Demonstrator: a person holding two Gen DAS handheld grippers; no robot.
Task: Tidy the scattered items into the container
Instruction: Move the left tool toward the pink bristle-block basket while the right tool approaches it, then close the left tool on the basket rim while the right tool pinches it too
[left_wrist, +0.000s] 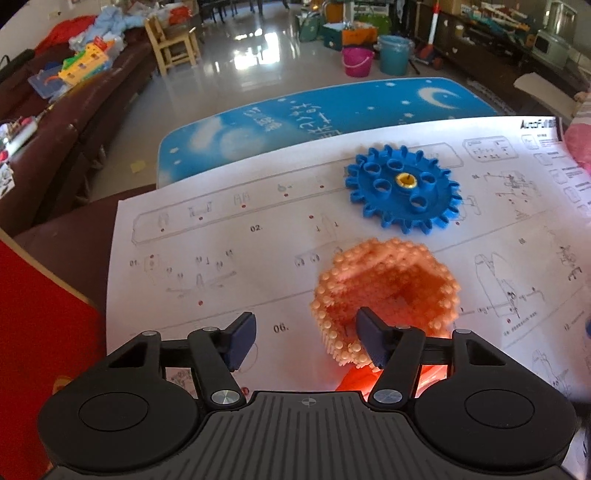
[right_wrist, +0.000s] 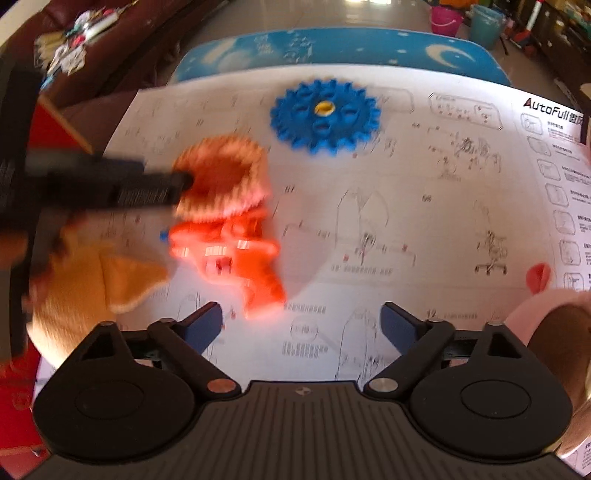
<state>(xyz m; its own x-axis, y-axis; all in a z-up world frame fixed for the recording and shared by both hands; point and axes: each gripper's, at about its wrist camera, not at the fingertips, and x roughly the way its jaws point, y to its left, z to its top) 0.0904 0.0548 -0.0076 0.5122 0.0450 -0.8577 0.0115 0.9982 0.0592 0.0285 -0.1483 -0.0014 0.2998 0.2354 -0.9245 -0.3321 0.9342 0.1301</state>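
A lived-in family living room, a dark brown sofa (left_wrist: 85, 107) heaped with toys, a small wooden child's chair (left_wrist: 173, 44) stood on glossy tiles, plastic buckets (left_wrist: 376, 55) sat beyond a blue moon-and-stars table (left_wrist: 332, 107).

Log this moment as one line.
left tool: open, one finger inside studded cup | right tool: open, empty | blue gear: on paper
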